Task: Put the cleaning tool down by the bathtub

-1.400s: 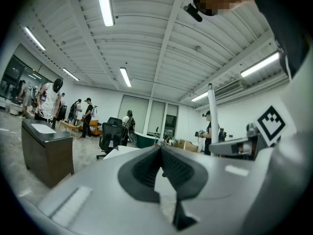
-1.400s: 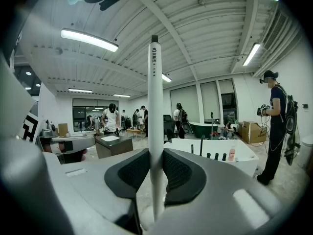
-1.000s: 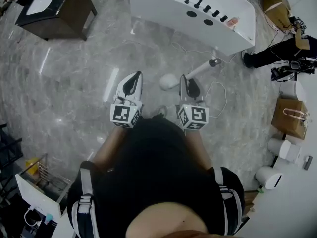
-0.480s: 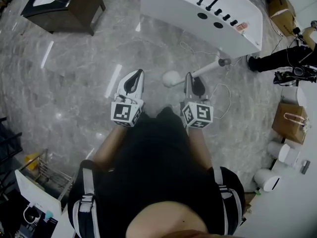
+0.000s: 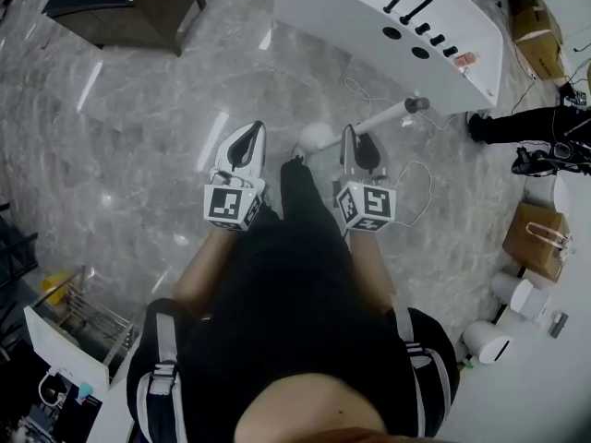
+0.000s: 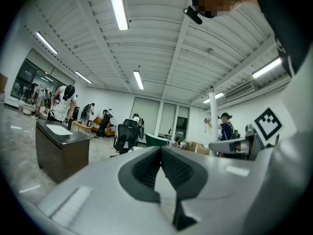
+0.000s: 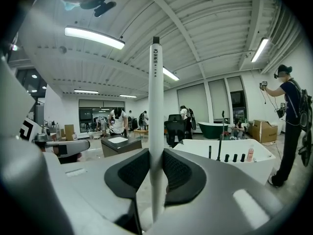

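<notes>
The cleaning tool point(image 5: 319, 137) has a round white head and a long white handle that slants up to the right toward the bathtub. My right gripper point(image 5: 349, 133) is shut on that handle. In the right gripper view the handle point(image 7: 155, 106) stands upright between the two dark pads. My left gripper point(image 5: 250, 129) is level beside it, shut with nothing between its pads point(image 6: 146, 168). The white bathtub point(image 5: 351, 12), with black fittings on its rim, stands ahead to the right, and also shows past the handle as the bathtub point(image 7: 234, 155).
A dark cabinet point(image 5: 138, 7) stands at the upper left. A person in black point(image 5: 526, 123) stands right of the tub. A thin cable point(image 5: 414, 187) loops on the marble floor. At the right are a brown paper bag point(image 5: 537, 238) and white canisters point(image 5: 485, 340).
The person has stepped, and a leg now shows between the grippers. Both grippers moved along with the tool still held. The bathtub and cabinet have slid right in the head view.
</notes>
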Tool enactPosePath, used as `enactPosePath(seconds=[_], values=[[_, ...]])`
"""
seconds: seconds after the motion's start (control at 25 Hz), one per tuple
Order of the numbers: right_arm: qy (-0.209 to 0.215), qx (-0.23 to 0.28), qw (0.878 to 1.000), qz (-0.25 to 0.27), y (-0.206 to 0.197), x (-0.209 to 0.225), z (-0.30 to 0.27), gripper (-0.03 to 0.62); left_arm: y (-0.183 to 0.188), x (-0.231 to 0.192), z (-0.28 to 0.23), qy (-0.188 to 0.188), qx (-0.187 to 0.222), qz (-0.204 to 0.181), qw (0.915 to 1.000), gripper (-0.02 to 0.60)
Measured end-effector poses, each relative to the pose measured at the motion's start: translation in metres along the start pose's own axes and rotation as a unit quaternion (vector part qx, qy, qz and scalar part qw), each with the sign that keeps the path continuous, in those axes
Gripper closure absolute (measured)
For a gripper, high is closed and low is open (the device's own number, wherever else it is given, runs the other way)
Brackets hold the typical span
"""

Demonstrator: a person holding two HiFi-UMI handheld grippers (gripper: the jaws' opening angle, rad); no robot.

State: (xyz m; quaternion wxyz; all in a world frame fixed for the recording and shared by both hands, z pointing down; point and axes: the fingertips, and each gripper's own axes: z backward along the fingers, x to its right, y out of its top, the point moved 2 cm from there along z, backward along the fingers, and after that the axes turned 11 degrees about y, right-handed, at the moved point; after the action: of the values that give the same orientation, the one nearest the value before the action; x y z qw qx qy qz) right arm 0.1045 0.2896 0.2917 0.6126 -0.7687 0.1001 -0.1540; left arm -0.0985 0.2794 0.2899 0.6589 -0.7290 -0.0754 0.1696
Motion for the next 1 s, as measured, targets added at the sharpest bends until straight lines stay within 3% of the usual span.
enactPosePath(seconds=[0.36,0.68,1.0], values=[[0.031,0.000,0.999,0.007,0.015,0.043,-0.082,0.508,0.004,-0.008,-0.083,0.019,-0.001,-0.008,0.9998,0.571],[0.058,-0.007,0.998,0.011,0.029,0.106,-0.139,0.508,0.012,0.016,-0.166,0.039,0.003,-0.012,0.9992,0.572],[0.077,-0.006,0.997,0.008,0.033,0.145,-0.176,0.508,0.010,0.026,-0.213,0.064,0.005,-0.016,0.9978,0.572]])
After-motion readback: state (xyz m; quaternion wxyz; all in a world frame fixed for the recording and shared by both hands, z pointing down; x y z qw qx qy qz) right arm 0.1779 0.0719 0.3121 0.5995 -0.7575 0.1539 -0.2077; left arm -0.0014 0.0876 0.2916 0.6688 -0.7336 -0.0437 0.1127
